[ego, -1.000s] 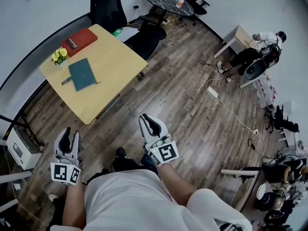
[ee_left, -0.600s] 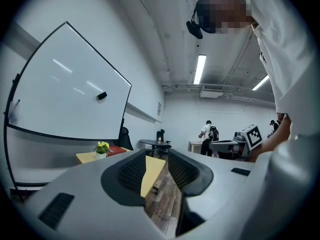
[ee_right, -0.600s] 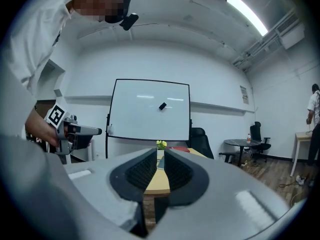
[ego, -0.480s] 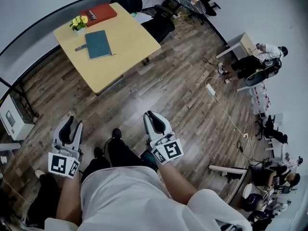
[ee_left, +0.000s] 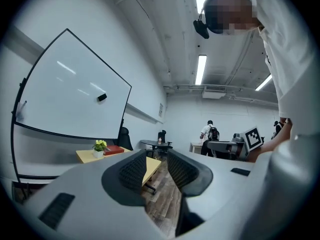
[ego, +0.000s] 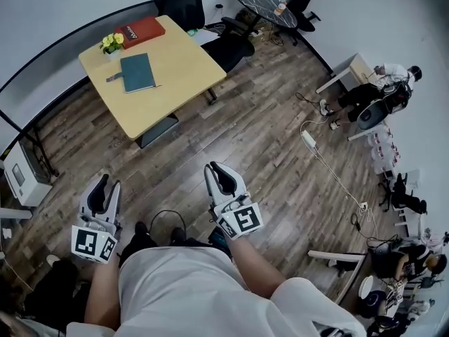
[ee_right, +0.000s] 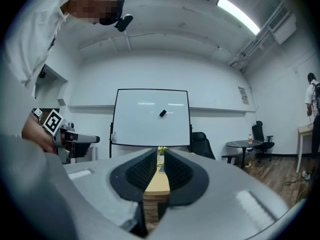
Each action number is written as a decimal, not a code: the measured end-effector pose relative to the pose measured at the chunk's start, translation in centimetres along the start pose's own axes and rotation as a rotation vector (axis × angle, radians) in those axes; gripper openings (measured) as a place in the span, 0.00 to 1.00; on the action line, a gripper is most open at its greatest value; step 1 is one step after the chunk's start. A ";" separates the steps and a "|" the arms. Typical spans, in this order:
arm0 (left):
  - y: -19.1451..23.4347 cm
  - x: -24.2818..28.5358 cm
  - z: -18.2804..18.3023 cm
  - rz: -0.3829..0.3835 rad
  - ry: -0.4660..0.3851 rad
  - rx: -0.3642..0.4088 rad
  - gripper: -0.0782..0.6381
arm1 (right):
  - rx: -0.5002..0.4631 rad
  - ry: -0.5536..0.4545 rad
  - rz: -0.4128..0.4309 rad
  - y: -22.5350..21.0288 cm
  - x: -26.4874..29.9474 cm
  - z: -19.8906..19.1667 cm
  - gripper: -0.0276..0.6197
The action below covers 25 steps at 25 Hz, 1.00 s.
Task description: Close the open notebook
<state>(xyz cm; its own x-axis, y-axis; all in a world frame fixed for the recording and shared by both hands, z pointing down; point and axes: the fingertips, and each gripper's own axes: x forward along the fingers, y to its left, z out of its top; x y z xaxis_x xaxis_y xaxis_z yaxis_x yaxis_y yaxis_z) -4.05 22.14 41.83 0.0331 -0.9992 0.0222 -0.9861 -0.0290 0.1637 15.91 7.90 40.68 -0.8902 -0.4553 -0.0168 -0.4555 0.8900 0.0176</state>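
Observation:
A teal notebook (ego: 137,72) lies shut and flat on the yellow table (ego: 179,69) far ahead of me across the wooden floor. A red book (ego: 141,29) and a pot of yellow flowers (ego: 108,44) sit at the table's far side. My left gripper (ego: 105,185) is held level in front of my body, its jaws a little apart with nothing between them; past them the left gripper view (ee_left: 156,159) shows the table edge (ee_left: 151,165). My right gripper (ego: 219,173) is shut and empty, and in its own view (ee_right: 160,156) it points at the table (ee_right: 159,183).
Black office chairs (ego: 184,2) stand behind the table, and a round dark table (ego: 261,3) further back. A power strip with a white cable (ego: 309,138) lies on the floor to the right. People sit at a white desk (ego: 351,65). A whiteboard (ee_right: 152,116) fills the wall.
In the head view the table with the notebook has shifted up and to the right, with more floor between it and me. Both grippers keep their place before my body, jaws unchanged.

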 end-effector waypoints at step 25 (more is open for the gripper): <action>-13.4 2.6 -3.9 -0.025 0.055 -0.023 0.29 | 0.011 -0.003 -0.052 -8.4 -13.6 -2.0 0.11</action>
<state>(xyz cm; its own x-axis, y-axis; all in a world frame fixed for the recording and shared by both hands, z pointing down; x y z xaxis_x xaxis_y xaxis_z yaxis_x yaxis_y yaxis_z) 9.92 20.03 43.53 0.0670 -0.9952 0.0716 -0.9808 -0.0525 0.1880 31.84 6.59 42.77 -0.8651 -0.5012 -0.0201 -0.5014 0.8652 0.0053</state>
